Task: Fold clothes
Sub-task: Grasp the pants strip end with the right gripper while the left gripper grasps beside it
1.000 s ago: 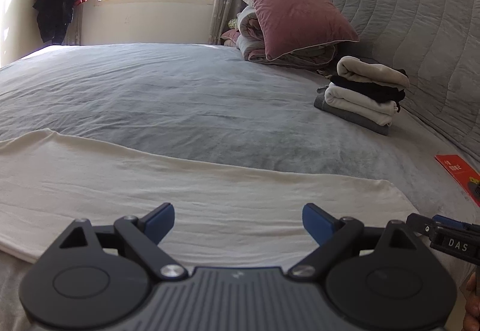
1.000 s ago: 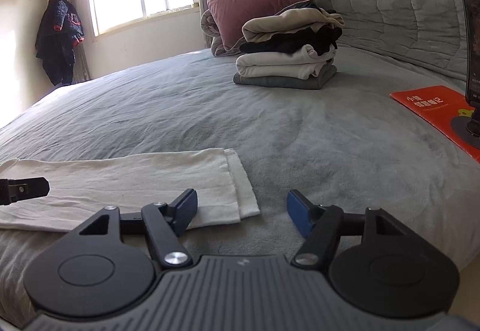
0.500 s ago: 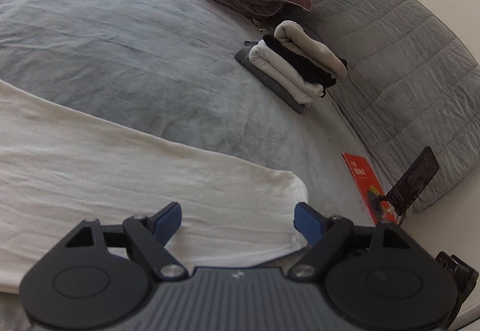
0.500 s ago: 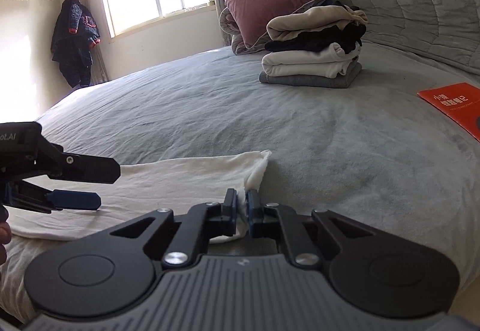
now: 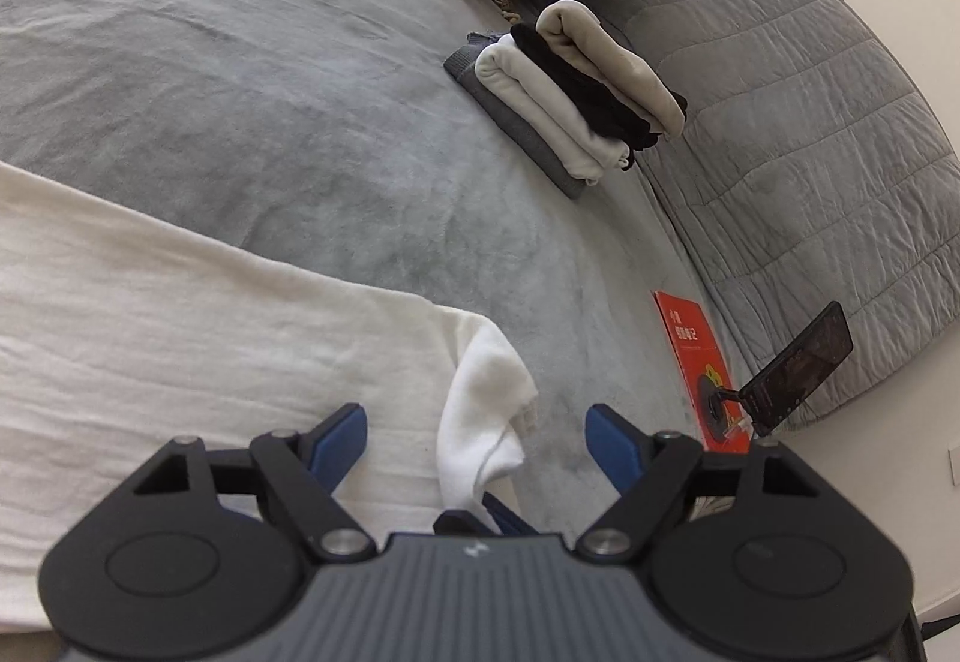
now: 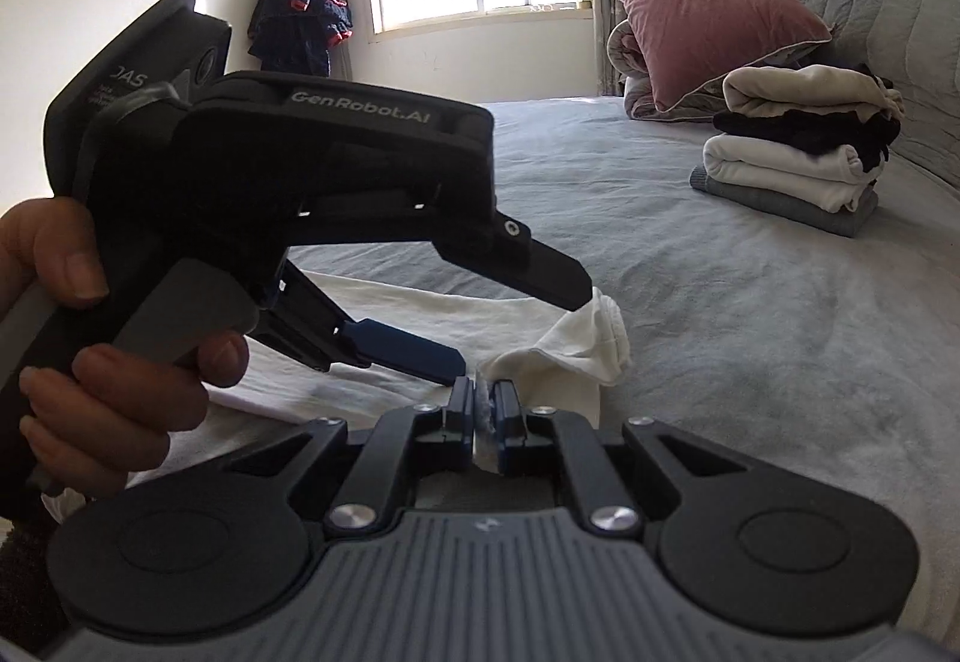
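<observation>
The right gripper (image 6: 483,403) fingers are clenched on a lifted corner of the white cloth (image 5: 180,326) on the bed (image 5: 270,92), while the left gripper (image 5: 477,431), its fingers apart and just closing, has this corner between them untouched.

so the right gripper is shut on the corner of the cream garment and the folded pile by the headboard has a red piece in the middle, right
Not quite: the right gripper is shut on the cream cotton garment, but the middle piece in the folded pile of clothes is black, as the right wrist view shows.

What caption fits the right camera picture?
Right gripper pinching cream cloth corner on grey bed.
</observation>
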Demonstrator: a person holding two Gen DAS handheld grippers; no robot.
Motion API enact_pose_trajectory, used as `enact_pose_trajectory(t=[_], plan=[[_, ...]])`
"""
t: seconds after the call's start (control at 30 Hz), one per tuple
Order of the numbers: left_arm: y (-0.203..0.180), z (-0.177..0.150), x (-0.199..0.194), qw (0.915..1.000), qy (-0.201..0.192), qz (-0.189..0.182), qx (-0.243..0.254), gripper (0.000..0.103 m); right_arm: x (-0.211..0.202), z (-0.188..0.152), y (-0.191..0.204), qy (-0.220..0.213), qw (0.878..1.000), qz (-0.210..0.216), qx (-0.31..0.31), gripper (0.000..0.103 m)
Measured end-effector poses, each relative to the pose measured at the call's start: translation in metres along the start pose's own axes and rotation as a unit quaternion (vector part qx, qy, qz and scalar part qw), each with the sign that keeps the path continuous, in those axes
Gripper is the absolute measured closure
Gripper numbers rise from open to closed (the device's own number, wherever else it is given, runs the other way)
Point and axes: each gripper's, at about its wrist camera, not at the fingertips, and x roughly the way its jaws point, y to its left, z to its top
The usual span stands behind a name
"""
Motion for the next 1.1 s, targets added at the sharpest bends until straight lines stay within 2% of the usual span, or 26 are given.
enact_pose_trajectory(t=[0.03,0.2,0.33,0.4,0.43,0.5,0.57,0.67,0.7,0.77,0.83,0.87,0.9,1.0,1.1], plan=[[0.000,0.000,0.000,1.0000,-0.001,0.005,0.003,0.030,0.001,0.000,0.001,0.003,1.000,0.002,-0.004,0.095],[0.000,0.001,0.000,0.9990,-0.003,0.038,0.025,0.053,0.005,-0.002,0.003,0.011,1.000,0.004,-0.007,0.095],[-0.002,0.002,0.001,0.9975,-0.003,0.054,0.045,0.065,0.007,-0.004,0.005,0.013,1.000,0.003,-0.004,0.095],[0.001,0.001,0.000,0.9970,-0.007,0.063,0.044,0.086,0.007,-0.005,0.006,0.012,1.000,0.002,-0.003,0.095],[0.003,0.001,-0.002,0.9972,-0.011,0.063,0.039,0.090,0.007,-0.005,0.006,0.012,1.000,0.001,-0.002,0.095],[0.015,-0.001,-0.009,0.9984,-0.029,0.049,0.005,0.091,0.007,-0.003,0.005,0.009,1.000,-0.002,0.000,0.095],[0.035,-0.004,-0.020,0.9968,-0.055,0.025,-0.052,0.091,0.007,-0.003,0.005,0.007,1.000,-0.004,0.003,0.095],[0.072,-0.013,-0.032,0.9842,-0.078,-0.012,-0.159,0.091,0.007,-0.001,0.005,0.002,1.000,-0.004,0.008,0.095],[0.085,-0.017,-0.035,0.9772,-0.083,-0.028,-0.194,0.094,0.008,-0.001,0.005,0.001,1.000,-0.003,0.009,0.095],[0.098,-0.023,-0.040,0.9691,-0.088,-0.048,-0.226,0.094,0.008,-0.001,0.007,0.000,1.000,-0.002,0.006,0.095],[0.097,-0.023,-0.045,0.9698,-0.085,-0.056,-0.222,0.089,0.009,-0.001,0.010,-0.001,1.000,-0.003,-0.001,0.095],[0.092,-0.021,-0.046,0.9740,-0.080,-0.057,-0.204,0.079,0.009,-0.001,0.011,-0.002,1.000,-0.003,-0.004,0.095],[0.086,-0.018,-0.046,0.9781,-0.074,-0.059,-0.185,0.065,0.009,-0.001,0.012,-0.001,1.000,-0.003,-0.007,0.095],[0.060,-0.007,-0.043,0.9922,-0.050,-0.045,-0.105,0.038,0.010,-0.003,0.013,0.002,1.000,-0.005,-0.010,0.095],[0.031,0.000,-0.031,0.9996,-0.023,0.004,-0.016,0.037,0.009,-0.004,0.013,0.003,1.000,-0.007,-0.011,0.095]])
